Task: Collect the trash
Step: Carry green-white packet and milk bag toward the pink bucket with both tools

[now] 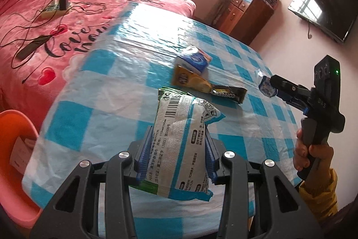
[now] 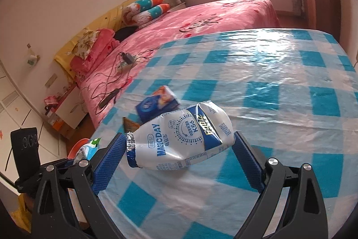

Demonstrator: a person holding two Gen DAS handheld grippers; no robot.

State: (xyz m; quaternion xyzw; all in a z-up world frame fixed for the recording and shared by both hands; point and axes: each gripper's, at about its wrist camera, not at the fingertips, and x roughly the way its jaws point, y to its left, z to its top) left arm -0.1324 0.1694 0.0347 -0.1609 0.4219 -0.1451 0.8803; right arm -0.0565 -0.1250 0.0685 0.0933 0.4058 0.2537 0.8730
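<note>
right wrist: right tongs [image 2: 179,149] clamp "magicday" pouch [image 2: 185,138]; left tongs [image 1: 176,149] clamp barcoded packet [image 1: 181,145].

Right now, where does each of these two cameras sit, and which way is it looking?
Left wrist: on the left gripper, facing across the checked table toward the window; shows its fingers clamping a wipes packet, plus the person's hand.
Right wrist: on the right gripper, facing the bed; it grips a crushed bottle.
Both show the blue box.
</note>
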